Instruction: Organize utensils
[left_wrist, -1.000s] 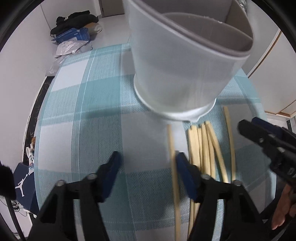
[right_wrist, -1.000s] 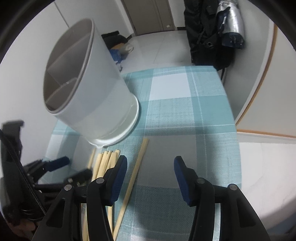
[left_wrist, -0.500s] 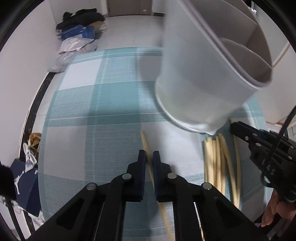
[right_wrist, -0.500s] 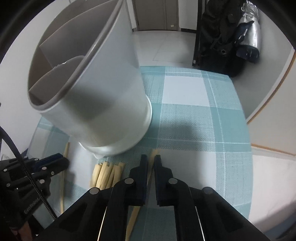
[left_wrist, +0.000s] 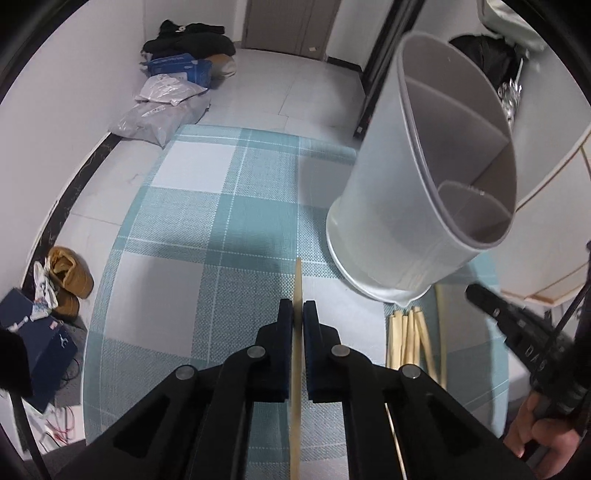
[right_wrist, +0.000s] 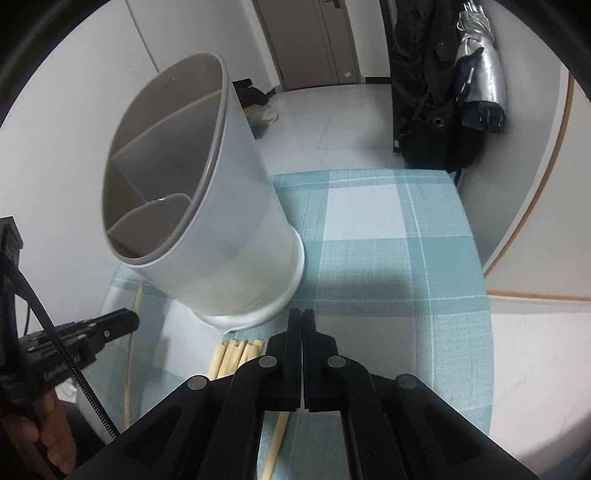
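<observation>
The left gripper (left_wrist: 298, 314) is clamped on one chopstick (left_wrist: 298, 280), its tip projecting toward 12 o'clock above the checked surface (left_wrist: 192, 229). The right gripper (right_wrist: 302, 321) is closed on another chopstick (right_wrist: 275, 443), visible beneath it running toward 6 o'clock. Remaining chopsticks (left_wrist: 406, 339) lie bundled at 4 o'clock in the left view, just beside the divided white utensil holder (left_wrist: 424, 184). The sticks are pale wood, slender, light and stiff; judged prone to pivoting, so a mid-length hold appears soundest.
</observation>
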